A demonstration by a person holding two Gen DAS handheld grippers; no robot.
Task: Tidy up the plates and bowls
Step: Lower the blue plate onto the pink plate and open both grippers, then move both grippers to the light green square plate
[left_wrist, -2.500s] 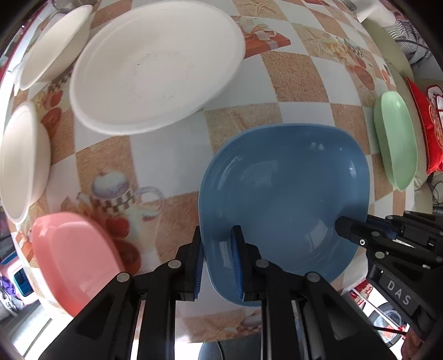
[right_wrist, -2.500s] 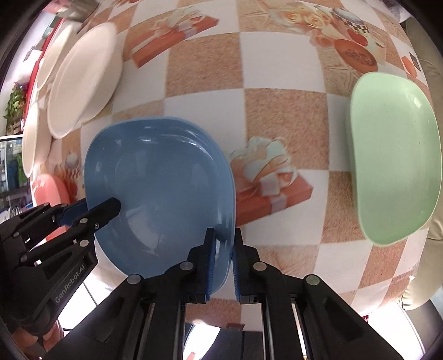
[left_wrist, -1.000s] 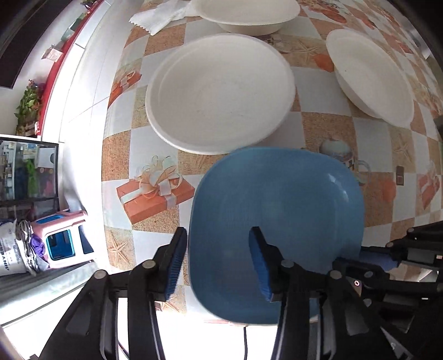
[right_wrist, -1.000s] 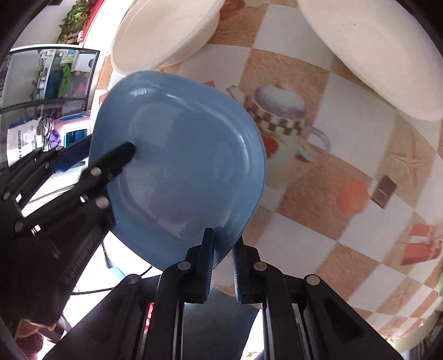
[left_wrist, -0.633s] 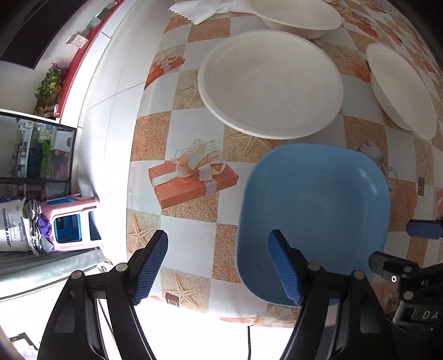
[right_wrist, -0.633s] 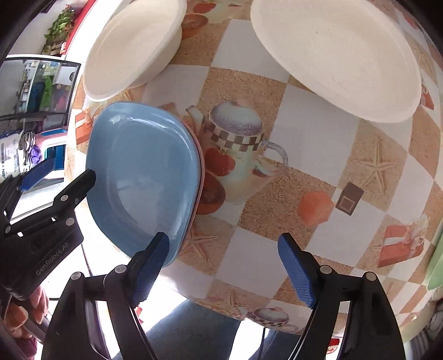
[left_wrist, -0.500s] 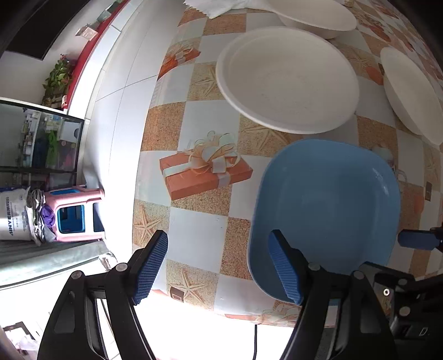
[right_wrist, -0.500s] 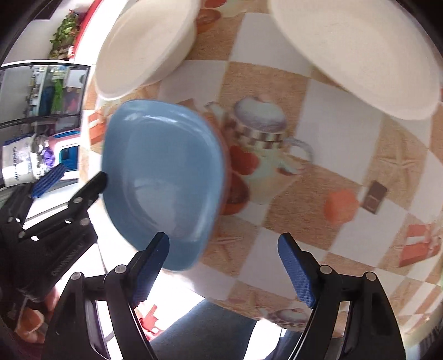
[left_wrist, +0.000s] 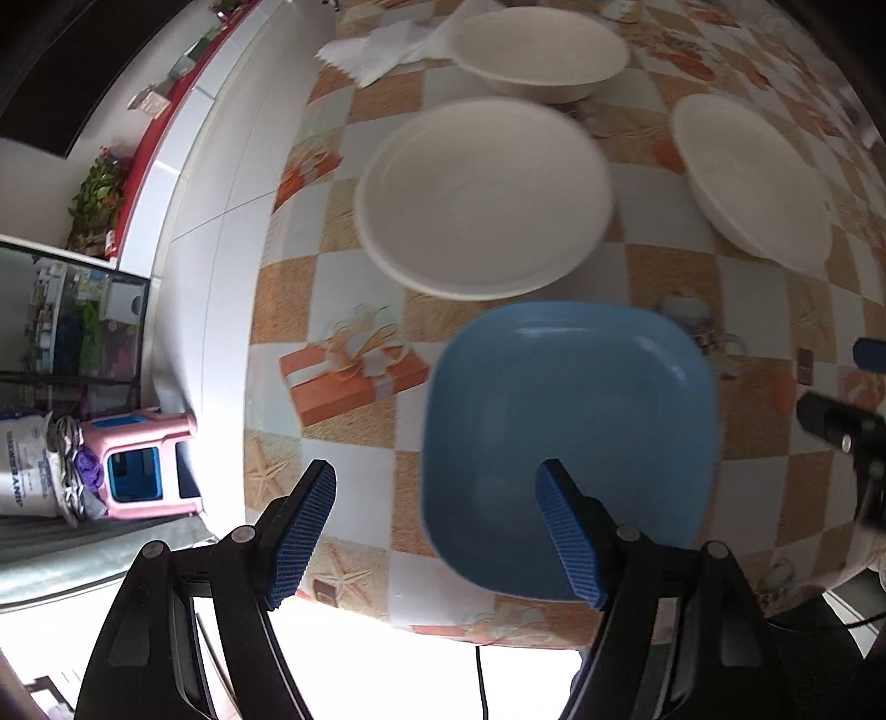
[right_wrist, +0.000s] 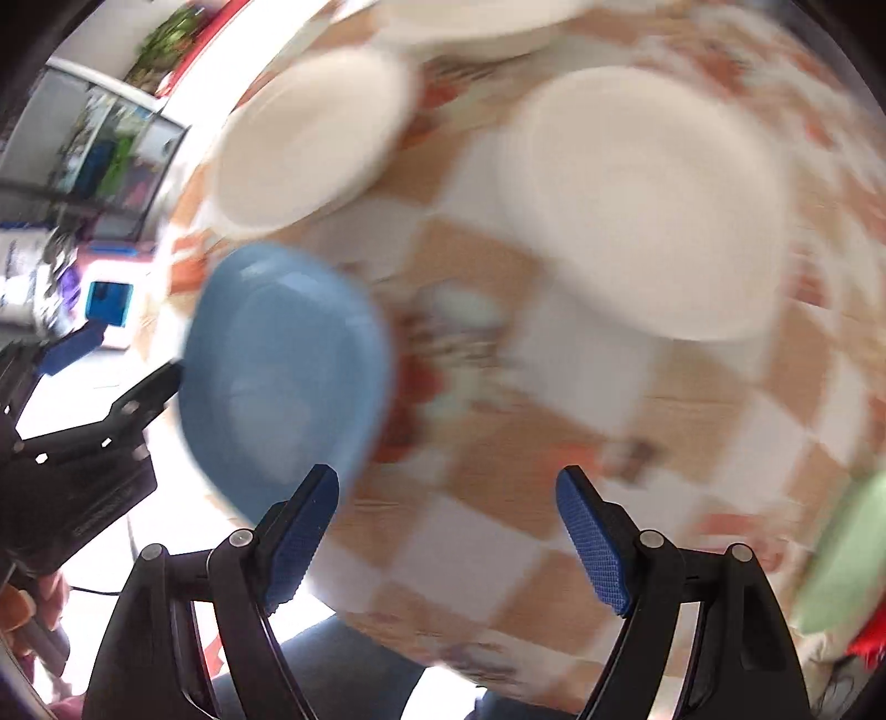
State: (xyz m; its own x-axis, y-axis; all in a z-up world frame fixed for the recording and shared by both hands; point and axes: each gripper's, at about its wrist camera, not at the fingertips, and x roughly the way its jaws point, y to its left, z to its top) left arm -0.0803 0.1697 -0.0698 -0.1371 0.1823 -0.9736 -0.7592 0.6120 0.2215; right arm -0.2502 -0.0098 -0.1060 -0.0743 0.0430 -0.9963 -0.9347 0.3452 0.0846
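While a pink stool (left_wrist: pixel 145 464) stands on the floor far left, below the counter (left_wrist: pixel 343 437) edge, the left gripper (left_wrist: pixel 434 534) hangs with its jaws spread wide and nothing between them. Printed on the checked cloth just right of that edge is an orange gift box. Next comes the blue plate (left_wrist: pixel 567 443), lying flat near the counter's front edge; the left gripper's right finger overlaps its near rim in this view, though contact cannot be told. Beyond it sit a large white plate (left_wrist: pixel 484 196), a white bowl (left_wrist: pixel 540 50) with a paper napkin (left_wrist: pixel 382 47) beside it, and another white dish (left_wrist: pixel 753 177) further right. At the far right the right gripper (right_wrist: pixel 447 529), seen from its own blurred camera, is likewise wide and empty, with a green plate (right_wrist: pixel 841 570) at that view's right border. Compared with 2.5 seconds ago, when both grippers pinched the blue plate's rim, both have let go, and it now covers the pink plate seen then.
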